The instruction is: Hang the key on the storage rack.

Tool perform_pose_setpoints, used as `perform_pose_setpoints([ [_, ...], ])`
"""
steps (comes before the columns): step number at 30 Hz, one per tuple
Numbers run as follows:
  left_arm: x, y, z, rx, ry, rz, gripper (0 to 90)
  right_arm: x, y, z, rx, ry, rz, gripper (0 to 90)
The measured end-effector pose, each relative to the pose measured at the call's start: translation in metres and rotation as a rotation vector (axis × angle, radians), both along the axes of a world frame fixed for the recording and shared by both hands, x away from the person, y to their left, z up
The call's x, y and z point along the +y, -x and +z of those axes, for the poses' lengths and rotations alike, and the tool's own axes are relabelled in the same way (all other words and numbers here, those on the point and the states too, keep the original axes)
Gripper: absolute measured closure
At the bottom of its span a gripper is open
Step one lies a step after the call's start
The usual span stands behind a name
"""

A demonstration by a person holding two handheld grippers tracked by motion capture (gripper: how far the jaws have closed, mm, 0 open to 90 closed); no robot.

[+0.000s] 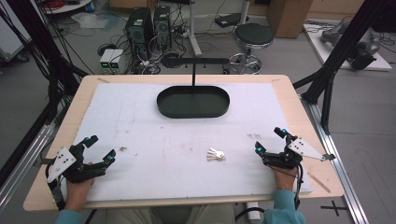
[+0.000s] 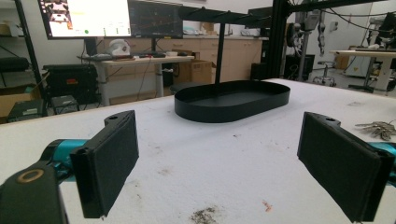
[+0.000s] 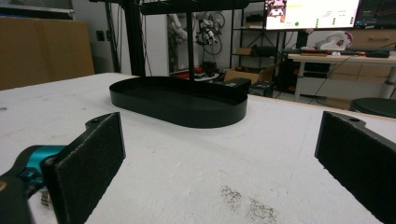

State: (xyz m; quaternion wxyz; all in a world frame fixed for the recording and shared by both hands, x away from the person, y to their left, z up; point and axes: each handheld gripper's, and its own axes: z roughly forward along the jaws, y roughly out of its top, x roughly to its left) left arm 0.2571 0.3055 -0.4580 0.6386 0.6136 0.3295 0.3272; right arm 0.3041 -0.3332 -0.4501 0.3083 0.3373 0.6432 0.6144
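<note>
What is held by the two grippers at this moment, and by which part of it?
Nothing is held. The left gripper and the right gripper both stand open and empty on the white mat; the keys lie untouched between them.

In the right gripper view, the bunch of keys [image 3: 45, 198] was almost wholly hidden behind the left-hand jaw, with only a sliver of metal showing at the bottom edge. In the left gripper view the keys [image 2: 377, 129] were partly covered by the right-hand jaw, and their number could not be told. From the high view they [image 1: 215, 154] were too small to count. The black tray [image 1: 193, 101] carried a post whose top bar was cut off by the upper edge in both gripper views. The person's forearms were cut off by the bottom edge of the high view, showing only sleeves.
</note>
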Motion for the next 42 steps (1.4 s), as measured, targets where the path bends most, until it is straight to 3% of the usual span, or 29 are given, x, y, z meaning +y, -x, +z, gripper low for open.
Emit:
perform_pose_setpoints([
  [6, 0.0, 0.0, 0.0, 0.002, -0.005, 0.0, 13.0, -0.001, 0.0, 0.003, 0.017, 0.01, 0.007, 0.8],
  [11, 0.0, 0.0, 0.0, 0.003, -0.007, -0.001, 13.0, 0.001, 0.002, 0.017, 0.027, 0.026, 0.047, 0.8],
  [15, 0.0, 0.0, 0.0, 0.002, -0.007, -0.001, 13.0, 0.008, 0.001, 0.037, 0.093, 0.111, 0.075, 0.8],
  [17, -0.001, 0.0, 0.0, 0.0, -0.011, -0.001, 13.0, 0.013, 0.001, 0.047, 0.104, 0.161, 0.09, 0.8],
  [20, -0.001, 0.0, 0.0, -0.001, -0.009, -0.001, 13.0, 0.026, -0.001, 0.062, 0.141, 0.225, 0.156, 0.8],
  [21, -0.001, 0.0, 0.0, -0.001, -0.007, -0.001, 13.0, 0.026, -0.001, 0.062, 0.141, 0.225, 0.156, 0.8],
  [24, -0.001, 0.0, 0.0, -0.001, -0.009, -0.002, 13.0, 0.042, -0.003, 0.07, 0.161, 0.306, 0.216, 0.8],
  [25, -0.001, 0.0, 0.0, -0.001, -0.01, -0.001, 13.0, 0.042, -0.003, 0.07, 0.161, 0.306, 0.216, 0.8],
  [26, -0.001, 0.0, 0.0, -0.002, -0.01, -0.001, 13.0, 0.05, -0.005, 0.072, 0.194, 0.326, 0.273, 0.9],
  [27, -0.001, 0.0, 0.0, -0.002, -0.011, -0.001, 13.0, 0.05, -0.005, 0.072, 0.194, 0.326, 0.273, 0.9],
  [30, -0.001, 0.0, 0.0, -0.001, -0.011, -0.001, 13.0, 0.064, -0.008, 0.073, 0.227, 0.425, 0.328, 0.9],
  [38, -0.001, 0.0, 0.0, 0.0, -0.013, -0.001, 13.0, 0.086, -0.017, 0.075, 0.286, 0.513, 0.429, 0.9],
  [42, -0.001, 0.0, 0.0, 0.001, -0.013, -0.001, 13.0, 0.09, -0.022, 0.076, 0.305, 0.524, 0.465, 0.9],
])
